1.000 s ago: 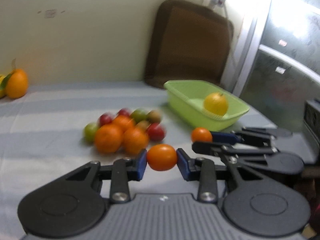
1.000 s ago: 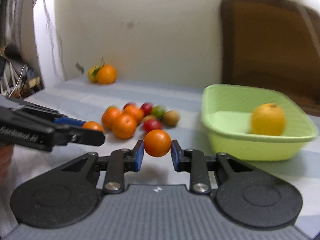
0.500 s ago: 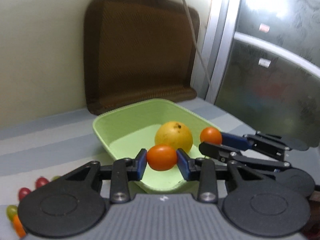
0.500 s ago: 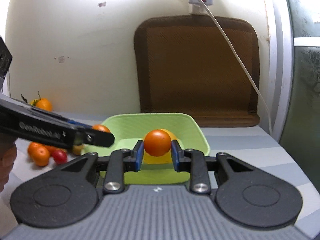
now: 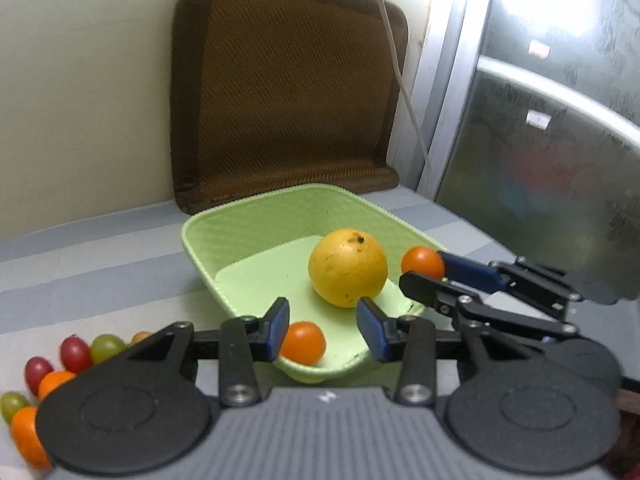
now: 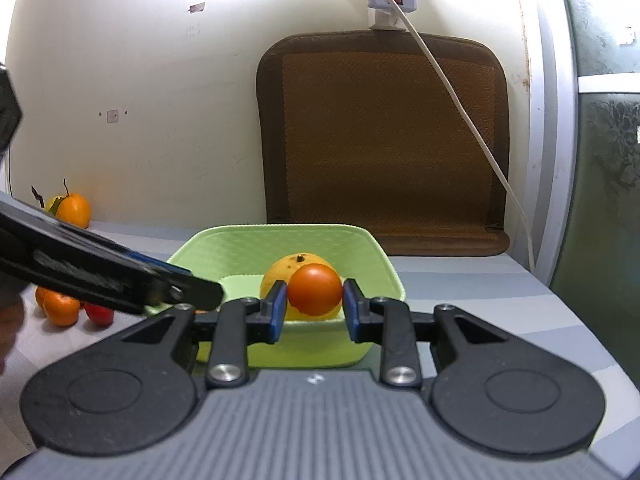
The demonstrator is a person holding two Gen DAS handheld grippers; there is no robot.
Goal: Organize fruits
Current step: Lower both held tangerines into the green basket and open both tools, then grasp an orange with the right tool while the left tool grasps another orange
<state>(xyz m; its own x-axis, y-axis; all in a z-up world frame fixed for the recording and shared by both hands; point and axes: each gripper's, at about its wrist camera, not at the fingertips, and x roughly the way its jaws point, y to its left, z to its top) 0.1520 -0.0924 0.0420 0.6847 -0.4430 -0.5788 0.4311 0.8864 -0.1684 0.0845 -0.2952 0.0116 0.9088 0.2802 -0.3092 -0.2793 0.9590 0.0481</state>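
A green basket point(image 5: 248, 220) holds a large yellow-orange fruit point(image 5: 347, 267). My left gripper point(image 5: 323, 325) is open over the basket's near rim; a small orange tomato point(image 5: 302, 342) lies free in the basket between its fingers. My right gripper point(image 6: 313, 307) is shut on another small orange tomato point(image 6: 315, 289), held over the basket point(image 6: 280, 240) in front of the yellow fruit point(image 6: 280, 276). The right gripper also shows in the left wrist view point(image 5: 424, 276) at the basket's right rim.
A pile of small oranges and red and green fruits point(image 5: 60, 364) lies left of the basket on the striped cloth. A brown cushion point(image 6: 384, 140) leans on the wall behind. An orange with leaves point(image 6: 72, 208) sits far left. A window frame point(image 5: 448, 80) stands at right.
My left gripper opened and let its tomato drop into the basket. Both grippers moved slightly closer to the basket; the right still holds its tomato.
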